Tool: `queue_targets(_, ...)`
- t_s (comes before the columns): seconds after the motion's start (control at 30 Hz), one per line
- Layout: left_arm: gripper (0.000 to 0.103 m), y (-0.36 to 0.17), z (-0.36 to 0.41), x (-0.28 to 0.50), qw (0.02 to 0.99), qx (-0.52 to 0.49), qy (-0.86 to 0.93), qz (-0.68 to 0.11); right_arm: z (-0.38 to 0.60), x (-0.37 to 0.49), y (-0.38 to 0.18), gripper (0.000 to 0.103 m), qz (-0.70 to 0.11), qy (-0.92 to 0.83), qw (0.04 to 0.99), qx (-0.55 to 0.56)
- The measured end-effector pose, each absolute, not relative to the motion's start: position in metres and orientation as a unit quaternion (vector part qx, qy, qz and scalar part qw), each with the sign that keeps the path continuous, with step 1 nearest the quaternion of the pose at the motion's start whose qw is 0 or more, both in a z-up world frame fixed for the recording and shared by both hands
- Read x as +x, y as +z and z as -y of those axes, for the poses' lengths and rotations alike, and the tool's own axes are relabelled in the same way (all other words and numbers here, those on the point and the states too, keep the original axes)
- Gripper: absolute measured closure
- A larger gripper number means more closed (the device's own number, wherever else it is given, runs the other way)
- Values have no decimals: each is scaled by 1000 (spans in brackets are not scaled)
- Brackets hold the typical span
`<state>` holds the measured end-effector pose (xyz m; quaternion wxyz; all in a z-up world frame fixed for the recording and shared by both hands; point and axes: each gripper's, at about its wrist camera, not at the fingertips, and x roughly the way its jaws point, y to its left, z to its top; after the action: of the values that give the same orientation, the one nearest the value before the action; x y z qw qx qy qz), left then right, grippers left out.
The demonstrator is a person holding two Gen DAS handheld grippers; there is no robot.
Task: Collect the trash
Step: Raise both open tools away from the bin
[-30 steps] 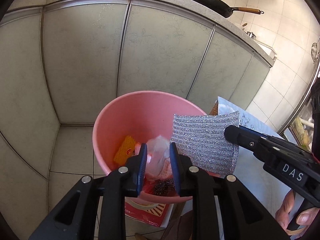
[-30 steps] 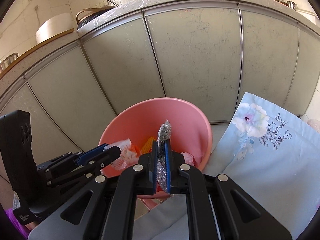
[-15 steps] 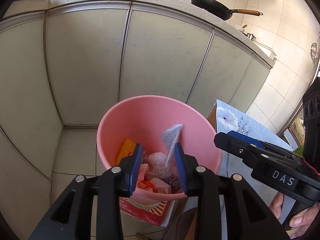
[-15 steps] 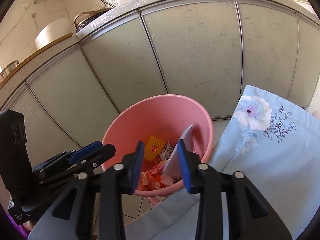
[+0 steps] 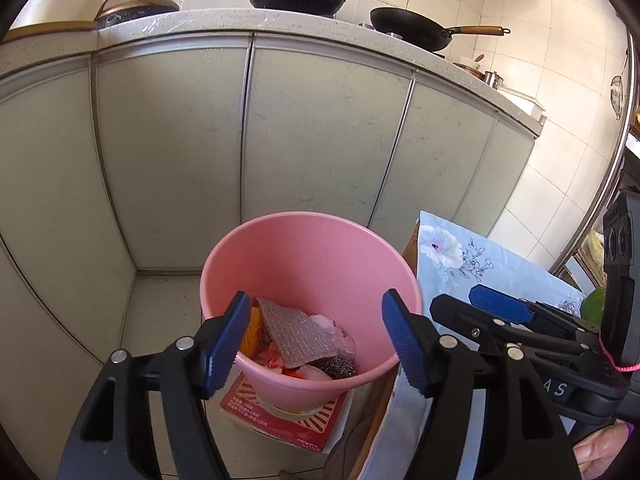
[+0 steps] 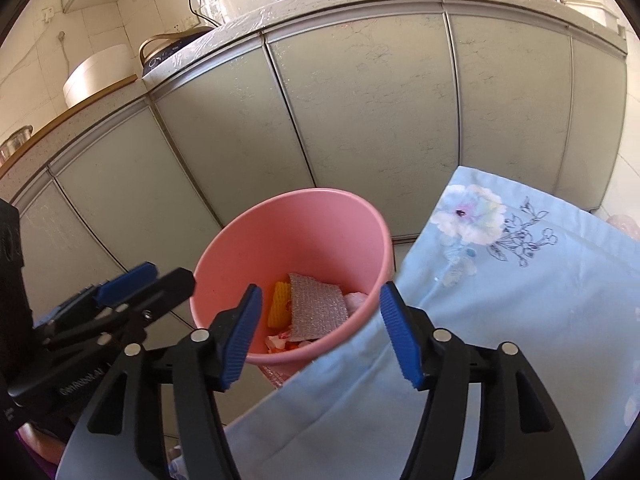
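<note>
Scourer point(image 5: 335, 367) — left view only — in bin point(image 5: 316, 236).

A: What do they look like?
B: The left gripper point(image 5: 314, 338) and right gripper point(image 6: 320, 334) have black angular frames, silver screws and ribbed blue pads point(image 5: 225, 345).
A: Markings?
B: White letters; a pink cord point(image 5: 614, 362).

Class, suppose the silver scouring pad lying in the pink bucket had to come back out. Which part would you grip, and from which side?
Grip the raised far edge of the scouring pad, coming straight down through the open top of the bucket. The pad lies flat and tilted on the other trash, so that thin edge is free for the tongs to close across; the bucket walls block any sideways approach.
</note>
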<state>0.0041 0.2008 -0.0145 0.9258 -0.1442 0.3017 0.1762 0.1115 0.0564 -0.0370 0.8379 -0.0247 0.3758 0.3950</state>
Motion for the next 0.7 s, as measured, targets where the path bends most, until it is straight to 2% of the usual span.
queue_targets(0.27, 31, -1, -192, -8, 926, -129, 200, -292, -47, 94, -36, 38, -368, 388, 844, -40)
queue_targets(0.37, 31, 3, -188, -12, 928, -121, 207, -286, -45, 87, -33, 22, -359, 384, 849, -48)
queue_targets(0.7, 31, 17, -175, -24, 932, -105, 211, -275, -34, 72, -20, 20, -334, 370, 865, -54)
